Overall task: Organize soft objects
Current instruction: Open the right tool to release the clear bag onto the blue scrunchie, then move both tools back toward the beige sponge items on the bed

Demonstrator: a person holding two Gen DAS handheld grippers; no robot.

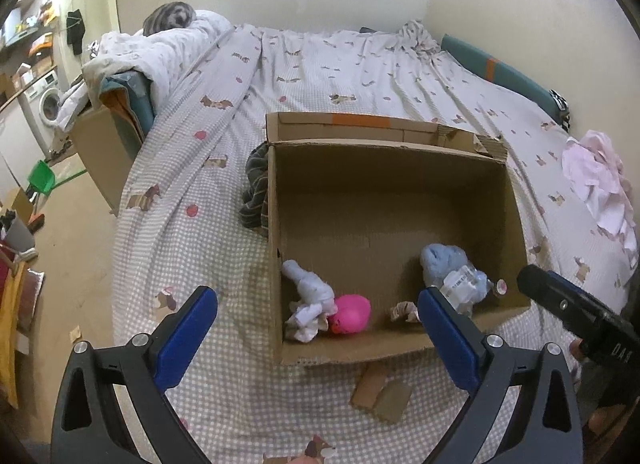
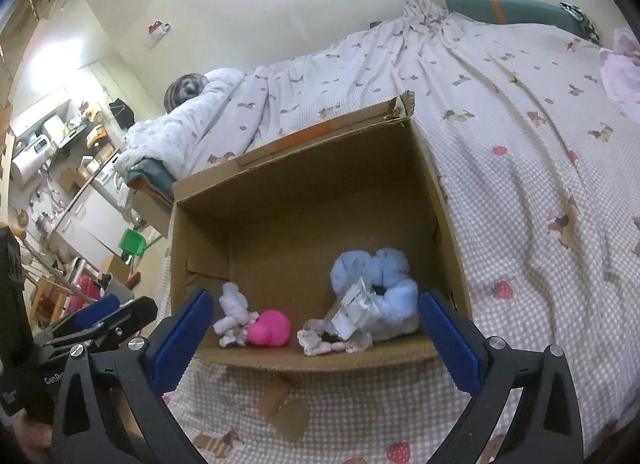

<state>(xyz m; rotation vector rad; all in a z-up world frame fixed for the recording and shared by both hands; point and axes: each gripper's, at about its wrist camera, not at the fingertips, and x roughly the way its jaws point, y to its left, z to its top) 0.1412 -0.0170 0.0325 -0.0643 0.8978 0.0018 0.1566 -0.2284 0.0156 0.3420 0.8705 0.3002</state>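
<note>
Both grippers empty, between pickups over the bed

The left gripper [image 1: 318, 328] and right gripper [image 2: 314, 328] gape wide; soft toys sit along the cardboard box's [image 1: 400, 192] near wall. Next likely the pink cloth [image 1: 596, 188] at the bed's right edge.

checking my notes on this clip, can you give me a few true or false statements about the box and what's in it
1. The cardboard box sits on the bed. True.
2. A pink toy lies inside the box. True.
3. The left gripper is shut on the pink toy. False: its fingers are spread open and hold nothing.
4. The blue plush lies on the floor. False: it is inside the box.
5. The right gripper is open and empty. True.
</note>
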